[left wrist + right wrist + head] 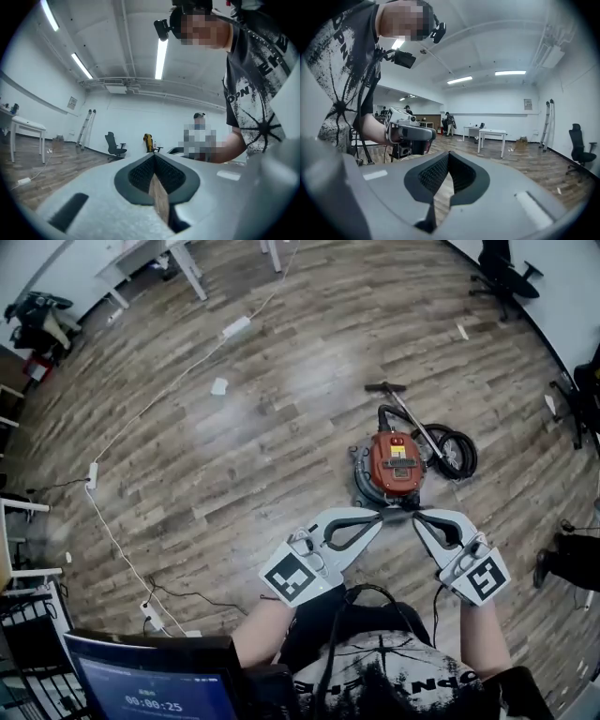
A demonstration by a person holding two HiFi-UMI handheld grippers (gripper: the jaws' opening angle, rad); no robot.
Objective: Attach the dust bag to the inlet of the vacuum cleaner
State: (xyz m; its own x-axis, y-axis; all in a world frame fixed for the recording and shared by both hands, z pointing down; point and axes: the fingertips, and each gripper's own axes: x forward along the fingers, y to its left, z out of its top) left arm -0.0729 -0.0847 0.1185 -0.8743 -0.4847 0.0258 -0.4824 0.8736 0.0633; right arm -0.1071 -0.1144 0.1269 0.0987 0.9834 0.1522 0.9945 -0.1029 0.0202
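In the head view the vacuum cleaner (394, 465), a grey drum with a red top, stands on the wooden floor, its black hose and metal wand (441, 448) lying beside it. Both grippers are held high and close to my chest, with their tips almost meeting over the vacuum's near edge. My left gripper (378, 515) is shut with nothing between its jaws, and so is my right gripper (419, 516). Each gripper view shows closed black pads (140, 174) (433, 174) pointing across the room. The right gripper view also shows the left gripper (410, 133) in my hand. I cannot make out a dust bag for certain.
A small white object (218, 386) lies on the floor at mid-left. A white cable with power strips (236, 327) crosses the floor. White desks (155, 259) stand top left, office chairs (506, 273) top right. A laptop screen (150, 688) sits bottom left; a person's shoe (546, 566) is at right.
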